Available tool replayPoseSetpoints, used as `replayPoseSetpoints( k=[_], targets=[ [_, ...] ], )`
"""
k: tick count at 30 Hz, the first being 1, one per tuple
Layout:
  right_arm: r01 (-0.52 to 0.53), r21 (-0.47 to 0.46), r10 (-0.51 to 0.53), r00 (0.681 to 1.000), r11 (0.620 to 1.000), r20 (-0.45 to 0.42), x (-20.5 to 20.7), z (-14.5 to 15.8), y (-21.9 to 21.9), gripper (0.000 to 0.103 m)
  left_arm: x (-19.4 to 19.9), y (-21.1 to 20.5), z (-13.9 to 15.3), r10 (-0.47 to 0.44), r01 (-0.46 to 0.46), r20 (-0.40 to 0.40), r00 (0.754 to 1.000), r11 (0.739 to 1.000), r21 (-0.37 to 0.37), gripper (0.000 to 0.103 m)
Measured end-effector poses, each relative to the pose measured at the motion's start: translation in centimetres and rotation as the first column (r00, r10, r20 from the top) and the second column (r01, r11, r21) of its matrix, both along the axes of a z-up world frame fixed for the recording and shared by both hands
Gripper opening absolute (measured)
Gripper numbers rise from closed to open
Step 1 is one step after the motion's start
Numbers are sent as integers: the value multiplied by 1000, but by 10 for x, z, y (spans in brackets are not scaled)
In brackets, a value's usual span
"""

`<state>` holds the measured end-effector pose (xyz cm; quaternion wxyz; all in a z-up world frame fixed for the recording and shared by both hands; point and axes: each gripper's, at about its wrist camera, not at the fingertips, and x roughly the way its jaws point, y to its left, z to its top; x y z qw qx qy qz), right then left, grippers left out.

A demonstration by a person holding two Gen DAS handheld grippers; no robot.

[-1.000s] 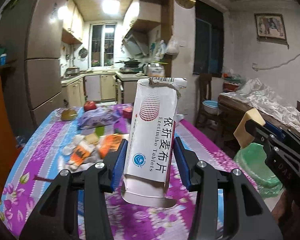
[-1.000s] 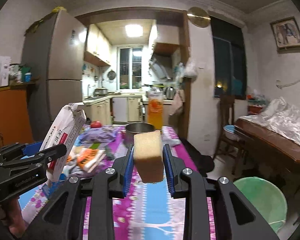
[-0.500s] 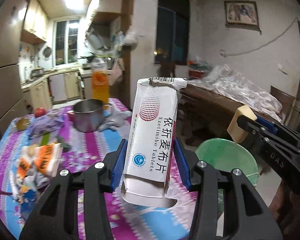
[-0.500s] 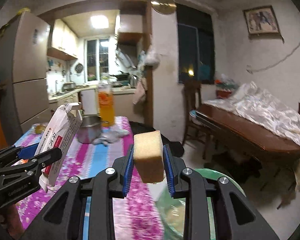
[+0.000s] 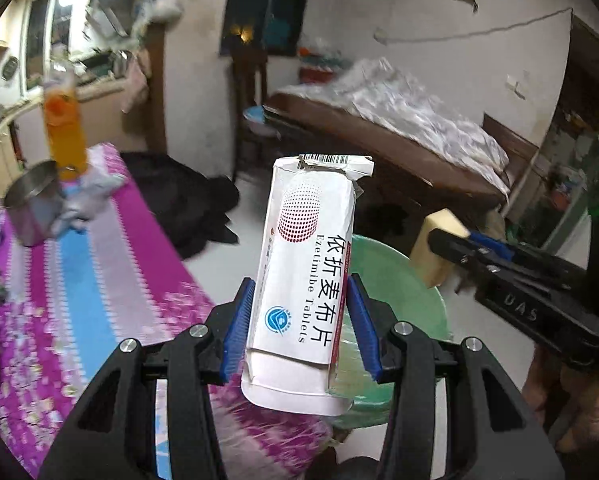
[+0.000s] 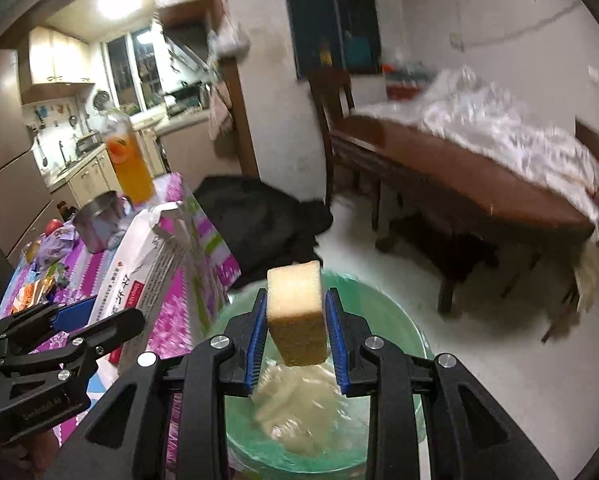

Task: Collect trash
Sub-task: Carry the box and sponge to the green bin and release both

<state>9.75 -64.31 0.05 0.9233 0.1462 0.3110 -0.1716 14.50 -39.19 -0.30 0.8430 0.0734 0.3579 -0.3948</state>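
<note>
Left gripper (image 5: 301, 330) is clamping the tablet box (image 5: 305, 276), right gripper (image 6: 297, 340) is clamping the sponge (image 6: 297, 316), both hanging over the green bin (image 6: 387, 316) beside the table's end. Drop pending; wrappers (image 6: 39, 288) are remaining on the table.

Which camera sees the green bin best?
The right wrist view. There the green bin sits right below the right tool holding the sponge, so you see its round rim and the pale trash inside. In the left wrist view, the medicine box hides most of the bin.
</note>
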Motion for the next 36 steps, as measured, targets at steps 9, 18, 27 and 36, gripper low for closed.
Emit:
replayPoseSetpoints(
  k=[9,18,27,36],
  targets=[
    [31,69,-21,991,997,-135,10,-62,-28,28,16,-55,-33,-17,28,-122,992,996,86,45],
    [45,88,-29,984,995,-174,7,-85,-28,28,23,-78,-63,-2,29,-179,984,988,151,45],
    [38,102,-19,984,994,-176,10,-97,-25,31,27,-85,-72,1,34,-188,982,983,179,47],
    [48,103,-33,989,993,-144,5,-89,-22,51,29,-81,-73,16,19,-178,984,981,194,52]
  ],
)
